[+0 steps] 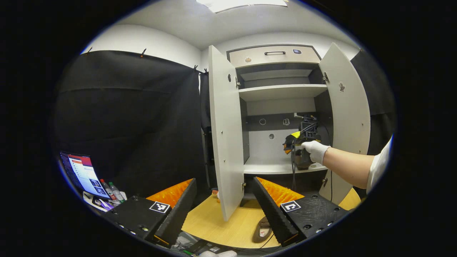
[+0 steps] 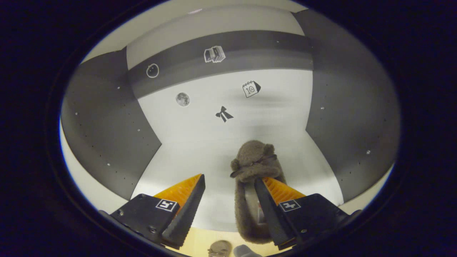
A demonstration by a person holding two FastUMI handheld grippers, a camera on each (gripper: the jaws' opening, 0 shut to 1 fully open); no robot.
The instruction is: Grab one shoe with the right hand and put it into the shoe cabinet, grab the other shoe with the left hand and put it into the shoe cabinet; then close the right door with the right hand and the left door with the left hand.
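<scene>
Brown plush covers the slipper (image 2: 254,167) that lies on the pale cabinet shelf (image 2: 200,142) in the right gripper view, its toe pointing toward the back panel and its heel end reaching to the shelf's front edge. The right gripper (image 2: 228,200) has its fingers spread wide; the slipper sits against the inner face of the right-hand finger, partly behind it, while the other finger stands well apart from it, so the fingers are not pressing on it from both sides. Small stickers dot the back panel (image 2: 228,92), among them a bow, a moon and a calendar. In the left gripper view the shoe cabinet (image 1: 282,92) stands with both doors swung open, the left door (image 1: 226,132) near the middle of the view and the right door (image 1: 348,114) beside it. A white-gloved hand (image 1: 314,150) holds the other gripper inside the middle compartment, just above the shelf. The left gripper (image 1: 225,207) hangs in front of the cabinet with its fingers wide apart and nothing between them. The second slipper (image 1: 262,230) lies on the light wooden floor (image 1: 214,221) below the left door, just beside the right-hand finger. A laptop (image 1: 82,173) and two bottles (image 1: 112,191) sit at the far left.
</scene>
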